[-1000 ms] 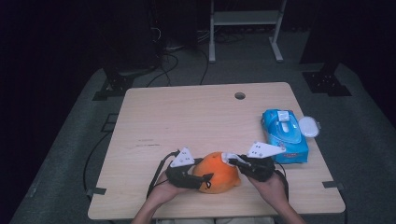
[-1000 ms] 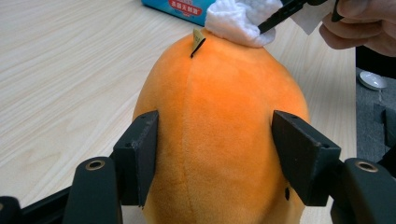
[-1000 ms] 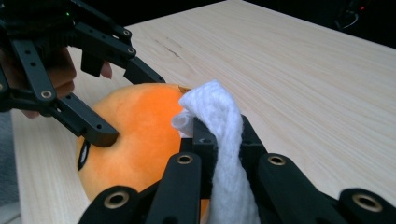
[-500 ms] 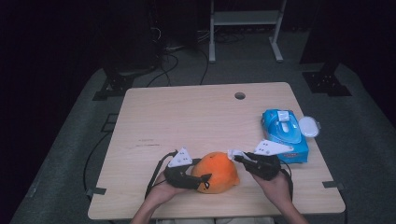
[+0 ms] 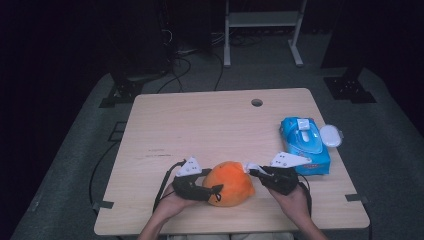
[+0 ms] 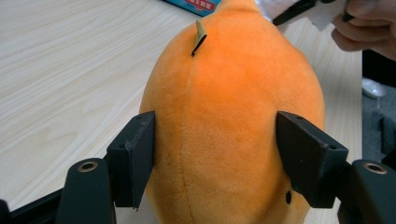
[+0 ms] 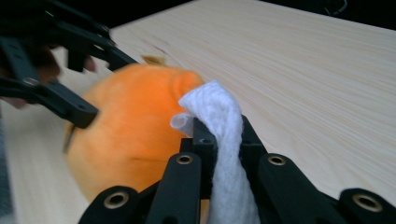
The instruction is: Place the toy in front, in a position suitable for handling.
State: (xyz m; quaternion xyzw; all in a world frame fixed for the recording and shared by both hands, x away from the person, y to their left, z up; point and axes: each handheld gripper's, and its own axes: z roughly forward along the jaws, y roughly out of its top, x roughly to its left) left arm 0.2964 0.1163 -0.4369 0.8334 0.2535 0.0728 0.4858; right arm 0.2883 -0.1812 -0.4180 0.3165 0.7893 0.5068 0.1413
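Orange plush toy (image 6: pixel 233 116), rounded & fuzzy; right claw (image 7: pixel 219 135) pinches white fleecy wipe (image 7: pixel 219 116).

Bright orange against pale wood, with black, white and blue around it.

The plush toy (image 5: pixel 229 183) is a saturated, even orange, with a small olive-yellow tag edged in black near its top and a tiny black dot low on its side. The counter (image 5: pixel 200 125) is light beige with a fine straight wood grain and a dark round hole. The left gripper (image 5: pixel 207 191) and right gripper (image 5: pixel 251 171) are matt black with brass-coloured rivets and pale grey top plates; their fingers (image 6: pixel 133 156) are plain black. The wipe (image 7: pixel 219 140) is fluffy white. The wipe pack (image 5: pixel 305 145) is sky blue with a white lid. The floor (image 5: pixel 75 165) is dull grey.
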